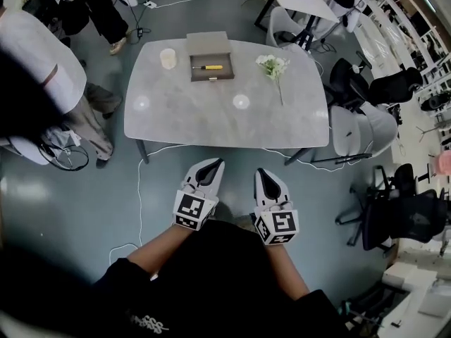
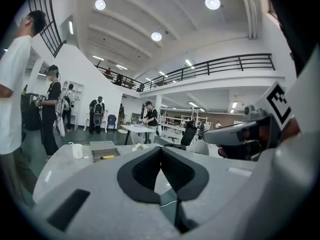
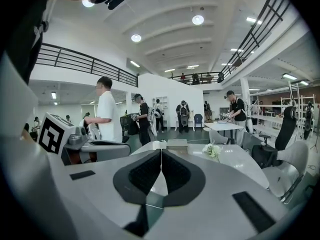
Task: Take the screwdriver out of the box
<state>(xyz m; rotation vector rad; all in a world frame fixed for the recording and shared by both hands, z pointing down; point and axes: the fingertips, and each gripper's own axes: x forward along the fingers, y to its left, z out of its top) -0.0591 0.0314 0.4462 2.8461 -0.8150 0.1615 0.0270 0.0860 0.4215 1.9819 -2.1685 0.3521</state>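
The grey bench (image 1: 211, 122) stood ahead of the person, and both grippers hung short of its near edge, over the floor, well apart from anything on it. At the bench's far edge sat the open box (image 1: 227, 73), its lid laid back away from the person. A white cup (image 1: 168, 58) stood to its left and a spray of white flowers (image 1: 273, 65) lay to its right. The screwdriver (image 1: 208, 67) lay inside the box, flat on the floor of the tray.

Its long axis ran left to right across the head view, crosswise to the line along which both grippers pointed. The yellow handle was toward the right and the darker shaft toward the left.

The left gripper (image 1: 213, 163) pointed almost straight at the box, while the right gripper (image 1: 265, 170) sat off to the right, aimed more toward the flowers. Neither was much closer in reach, but the left looked the better lined up. From the right, the handle end would be met first.

On both grippers the fingers were pressed together with nothing between them, as each gripper's own view showed. Any pick would likely need the whole depth of the bench crossed, the fingers spread, and a wrist turned so they closed across the handle.
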